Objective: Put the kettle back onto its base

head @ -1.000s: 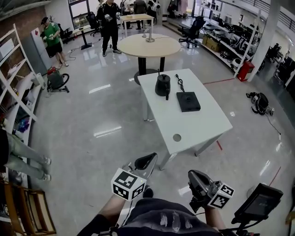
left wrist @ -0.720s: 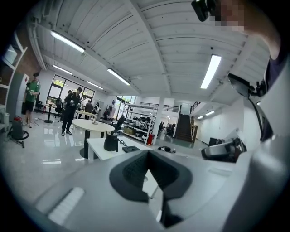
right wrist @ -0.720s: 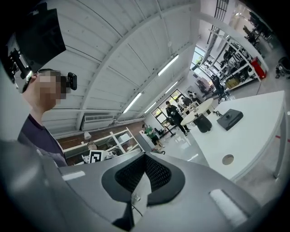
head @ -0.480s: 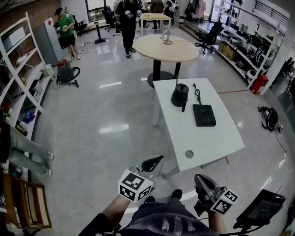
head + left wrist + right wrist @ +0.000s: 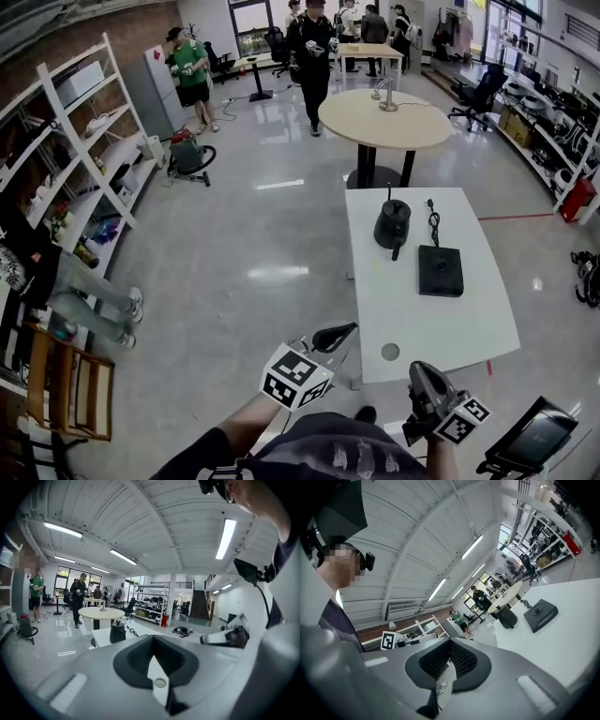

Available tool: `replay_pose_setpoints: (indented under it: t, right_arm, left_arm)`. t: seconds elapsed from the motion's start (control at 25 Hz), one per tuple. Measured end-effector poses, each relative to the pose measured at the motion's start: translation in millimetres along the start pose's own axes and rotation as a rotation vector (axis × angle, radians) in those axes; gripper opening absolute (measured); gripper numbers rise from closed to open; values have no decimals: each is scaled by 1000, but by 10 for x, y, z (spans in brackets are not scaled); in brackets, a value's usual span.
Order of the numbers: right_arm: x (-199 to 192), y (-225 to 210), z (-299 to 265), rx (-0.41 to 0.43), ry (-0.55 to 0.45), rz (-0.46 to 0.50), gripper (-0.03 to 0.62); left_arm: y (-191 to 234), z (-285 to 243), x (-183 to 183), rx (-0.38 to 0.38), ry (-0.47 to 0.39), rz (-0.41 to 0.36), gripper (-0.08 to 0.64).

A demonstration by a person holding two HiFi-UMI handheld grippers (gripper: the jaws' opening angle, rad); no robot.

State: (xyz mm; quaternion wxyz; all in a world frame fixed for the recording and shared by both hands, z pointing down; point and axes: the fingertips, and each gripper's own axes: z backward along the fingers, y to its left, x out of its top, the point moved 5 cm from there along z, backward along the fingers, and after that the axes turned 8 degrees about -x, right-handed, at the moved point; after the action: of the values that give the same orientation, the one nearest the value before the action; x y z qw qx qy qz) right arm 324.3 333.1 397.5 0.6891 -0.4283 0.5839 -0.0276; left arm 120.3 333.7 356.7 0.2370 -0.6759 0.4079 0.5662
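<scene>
Kettle (image 5: 392, 225), black, stands upright on the far half of the white table (image 5: 441, 323), off its base (image 5: 441, 270). The base is flat, black and square, and lies just beside the kettle on the nearer right side, apart from it. A black cord (image 5: 433, 218) lies at the kettle's right, behind the base. A round cable hole (image 5: 390, 352) sits near the table's close edge, between the base and me. Beyond the white table is a round table (image 5: 384, 117), with people standing further back. Shelves (image 5: 84, 141) run along the left wall. My left gripper (image 5: 337, 334) is off the table's near-left corner, jaws pressed together, nothing in them. My right gripper (image 5: 419, 373) is just short of the near edge, jaws closed and empty too. Both are well apart from the kettle.
</scene>
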Motion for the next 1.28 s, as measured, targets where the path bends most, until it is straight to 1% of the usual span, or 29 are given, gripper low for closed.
replay_pose_setpoints:
  t: [0.2, 0.4, 0.48, 0.64, 0.68, 0.8, 0.92, 1.0, 1.16, 1.28]
  right_arm:
    - [191, -345, -34, 59, 43, -11, 0]
    - [298, -555, -26, 104, 83, -4, 0]
    - [320, -627, -37, 118, 81, 8, 0]
    - [485, -713, -287, 142, 43, 27, 0]
    - [482, -707, -310, 132, 43, 17, 0]
    - [390, -653, -333, 81, 74, 4, 0]
    - [380, -639, -532, 41, 85, 33, 0]
    - [360, -642, -696, 2, 84, 36, 0]
    - [260, -544, -1223, -70, 86, 42, 0]
    - [177, -451, -1687, -118, 85, 53, 0]
  left_arm:
    - [-71, -350, 95, 57, 9, -6, -2]
    - [-185, -545, 49, 103, 35, 9, -2]
    - [-194, -591, 29, 114, 38, 1, -2]
    - [9, -677, 210, 143, 24, -51, -2]
    - [35, -677, 222, 139, 28, -51, -2]
    - [129, -650, 132, 106, 47, -19, -2]
    - [390, -677, 90, 77, 39, 2, -2]
    - [591, -690, 60, 51, 35, 15, -2]
    - [1187, -566, 29, 13, 29, 35, -2]
    - [1730, -434, -34, 1, 51, 37, -2]
